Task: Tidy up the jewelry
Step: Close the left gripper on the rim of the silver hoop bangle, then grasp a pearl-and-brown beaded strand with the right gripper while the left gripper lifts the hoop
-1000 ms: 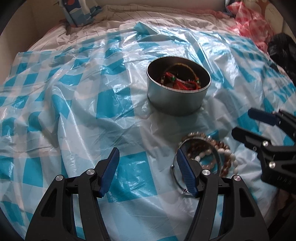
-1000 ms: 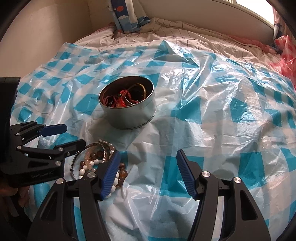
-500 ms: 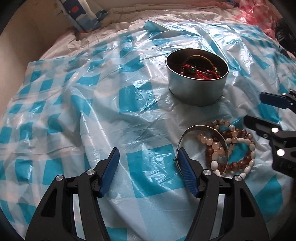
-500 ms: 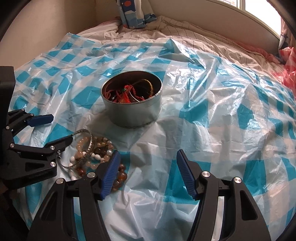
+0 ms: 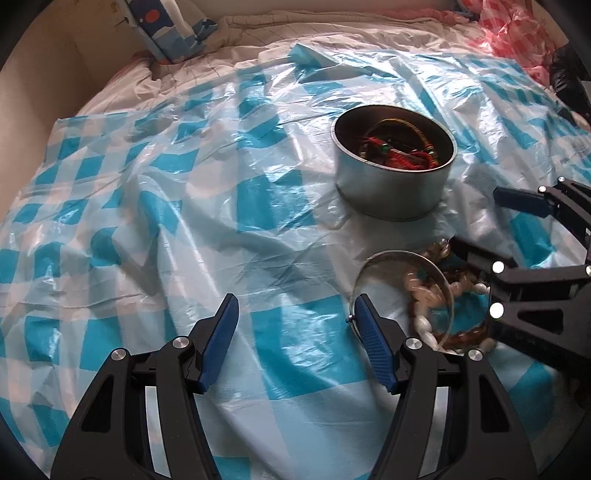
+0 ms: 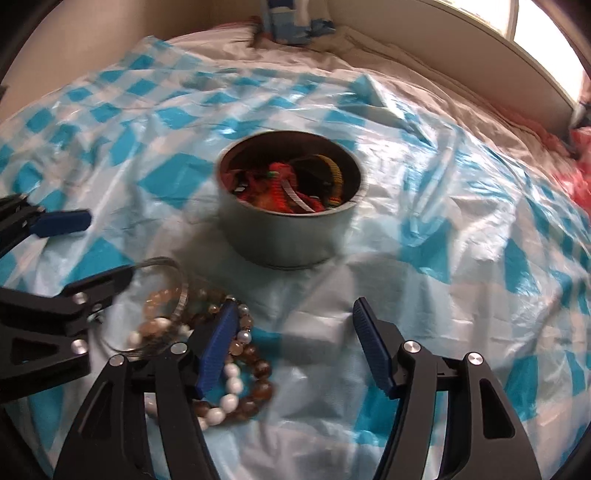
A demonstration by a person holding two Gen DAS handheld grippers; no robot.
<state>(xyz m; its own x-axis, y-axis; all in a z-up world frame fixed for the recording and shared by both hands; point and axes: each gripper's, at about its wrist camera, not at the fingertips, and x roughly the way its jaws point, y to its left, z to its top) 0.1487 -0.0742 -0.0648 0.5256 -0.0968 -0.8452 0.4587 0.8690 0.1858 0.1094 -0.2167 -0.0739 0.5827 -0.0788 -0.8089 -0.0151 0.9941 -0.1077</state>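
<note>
A round metal tin [image 5: 391, 195] [image 6: 288, 236] stands on the blue-and-white checked plastic sheet [image 5: 184, 221], with red and yellow cord bracelets inside. In front of it lies a pile of beaded bracelets [image 5: 424, 299] [image 6: 236, 373] in brown, white and peach, with a thin silver bangle [image 5: 402, 254] [image 6: 179, 284] tilted over them. My left gripper [image 5: 295, 332] [image 6: 99, 247] is open, its right finger against the bangle's rim. My right gripper [image 6: 293, 332] [image 5: 487, 221] is open, its left finger over the beads. Nothing is gripped.
The sheet covers a bed with rumpled striped bedding [image 5: 314, 40] at the back. A blue printed cushion [image 5: 166, 33] leans at the far left by the wall. Pink checked plastic [image 5: 513, 37] and a black bag [image 5: 569, 74] lie at the far right. A window ledge [image 6: 480, 59] runs behind.
Both grippers have closed in on the bracelet pile. The right one has slid toward the tin and rolled a little. The silver bangle now stands tilted against the left gripper's finger.
</note>
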